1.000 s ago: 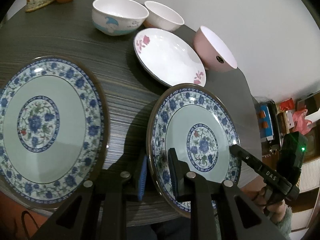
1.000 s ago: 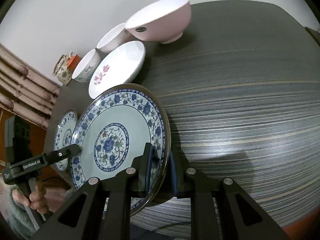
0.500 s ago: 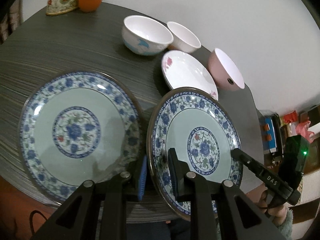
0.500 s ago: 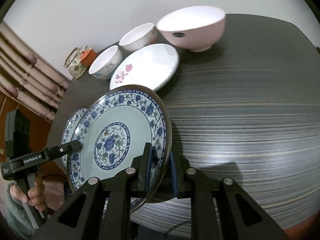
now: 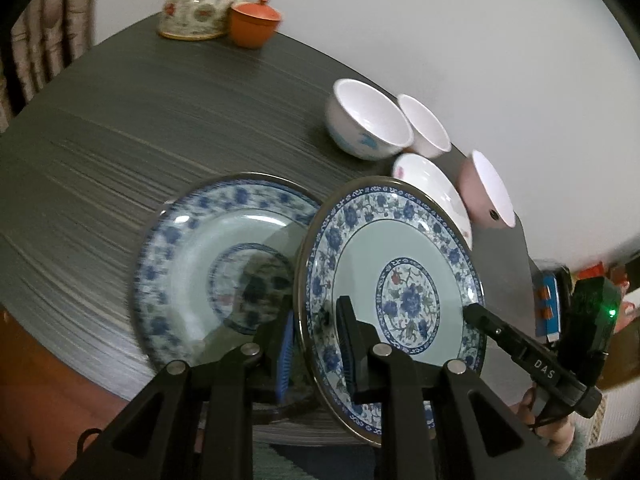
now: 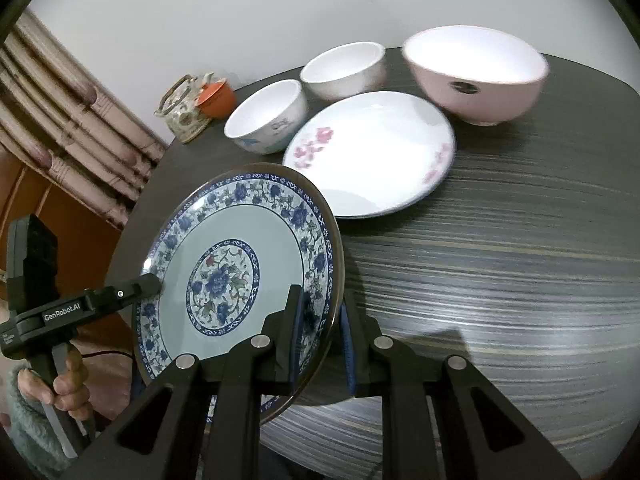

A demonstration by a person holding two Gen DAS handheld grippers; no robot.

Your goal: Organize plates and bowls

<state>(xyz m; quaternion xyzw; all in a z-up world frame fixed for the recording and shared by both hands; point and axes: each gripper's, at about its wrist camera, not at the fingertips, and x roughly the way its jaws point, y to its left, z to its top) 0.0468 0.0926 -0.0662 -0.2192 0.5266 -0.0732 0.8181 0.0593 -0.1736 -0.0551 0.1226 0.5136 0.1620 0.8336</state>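
Both grippers are shut on the rim of one blue floral plate, held tilted above the table; it also shows in the right wrist view. My left gripper grips its left edge. My right gripper grips the opposite edge. A second, matching blue floral plate lies flat on the table, partly under the held one. Behind stand a white plate with pink flowers, a pink bowl and two white bowls.
The dark wood-grain table has open surface to the right of the held plate. A patterned teapot and an orange lidded cup stand at the far edge. A curtain hangs at the left.
The held plate has moved left and risen, so it now overlaps the flat blue plate. Both grippers have kept their grip.
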